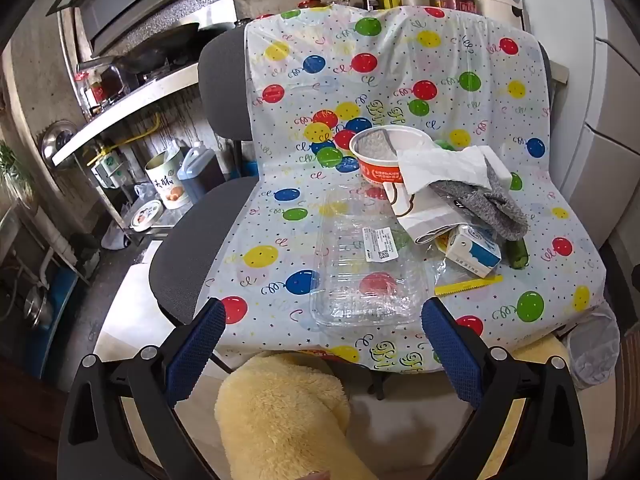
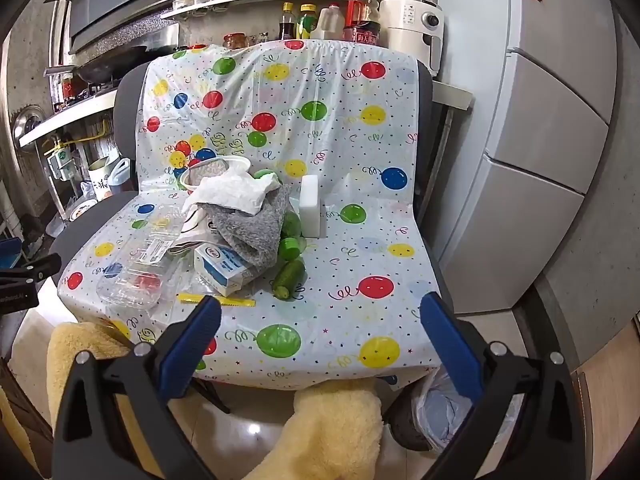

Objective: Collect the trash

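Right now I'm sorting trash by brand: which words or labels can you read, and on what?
Balloon tablecloth: decorative script, cut off, unreadable.
Round tin: Chinese characters, too blurred.
Orange paper bowl: white print, too small.
Clear plastic box: label sticker, too small.
Milk carton: logo blurred.

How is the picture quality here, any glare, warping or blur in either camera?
Left wrist view: strong fisheye bending at the edges, dark corners; the clear plastic tray shows soft sheen, the left tongs are sharp. Right wrist view: same warping, the fridge curves; a small light glare on the floor tile.
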`<act>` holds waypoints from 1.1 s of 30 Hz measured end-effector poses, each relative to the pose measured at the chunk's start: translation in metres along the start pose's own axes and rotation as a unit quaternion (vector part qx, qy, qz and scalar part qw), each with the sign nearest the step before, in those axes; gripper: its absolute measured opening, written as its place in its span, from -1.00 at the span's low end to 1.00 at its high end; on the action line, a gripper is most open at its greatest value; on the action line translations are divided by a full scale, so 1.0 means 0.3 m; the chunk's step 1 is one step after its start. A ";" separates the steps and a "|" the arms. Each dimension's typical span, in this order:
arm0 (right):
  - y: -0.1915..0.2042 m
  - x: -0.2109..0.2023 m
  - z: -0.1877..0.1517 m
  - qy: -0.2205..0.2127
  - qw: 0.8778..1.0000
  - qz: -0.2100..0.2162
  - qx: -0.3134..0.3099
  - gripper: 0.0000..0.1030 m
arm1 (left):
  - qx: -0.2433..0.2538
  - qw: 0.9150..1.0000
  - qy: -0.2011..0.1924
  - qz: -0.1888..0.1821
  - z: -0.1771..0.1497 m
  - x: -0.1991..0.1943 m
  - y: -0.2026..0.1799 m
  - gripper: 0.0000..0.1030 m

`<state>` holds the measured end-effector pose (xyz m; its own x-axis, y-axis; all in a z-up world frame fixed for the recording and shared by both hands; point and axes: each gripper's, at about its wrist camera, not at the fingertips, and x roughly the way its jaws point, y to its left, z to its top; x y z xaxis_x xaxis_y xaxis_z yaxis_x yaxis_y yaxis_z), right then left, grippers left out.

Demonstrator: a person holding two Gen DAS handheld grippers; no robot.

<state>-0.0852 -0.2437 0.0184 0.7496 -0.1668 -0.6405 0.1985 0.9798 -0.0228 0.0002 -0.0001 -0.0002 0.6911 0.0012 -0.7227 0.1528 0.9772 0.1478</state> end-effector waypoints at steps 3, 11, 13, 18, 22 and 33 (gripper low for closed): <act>0.001 0.002 -0.002 0.000 1.000 -0.001 -0.002 0.89 | 0.000 1.000 -0.002 0.000 0.000 -0.001 0.001 0.89; 0.002 -0.005 0.001 0.002 1.000 -0.002 -0.002 0.89 | 0.000 1.000 -0.002 0.002 0.006 -0.005 0.000 0.89; 0.002 -0.009 0.004 0.003 1.000 -0.004 0.000 0.89 | 0.000 1.000 -0.002 0.002 0.009 -0.004 -0.002 0.89; -0.003 0.010 -0.001 0.004 1.000 -0.003 -0.001 0.89 | -0.001 1.000 -0.003 0.001 0.006 -0.005 0.003 0.89; -0.006 0.013 -0.010 0.006 1.000 -0.005 0.000 0.89 | -0.002 1.000 -0.004 0.002 0.012 -0.007 0.008 0.89; 0.001 0.015 -0.011 0.010 1.000 -0.007 0.000 0.89 | -0.003 1.000 -0.005 0.001 0.016 -0.012 0.021 0.89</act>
<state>-0.0837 -0.2439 0.0129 0.7347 -0.1776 -0.6547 0.2079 0.9776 -0.0318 0.0020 0.0049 0.0064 0.6983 0.0010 -0.7158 0.1467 0.9786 0.1445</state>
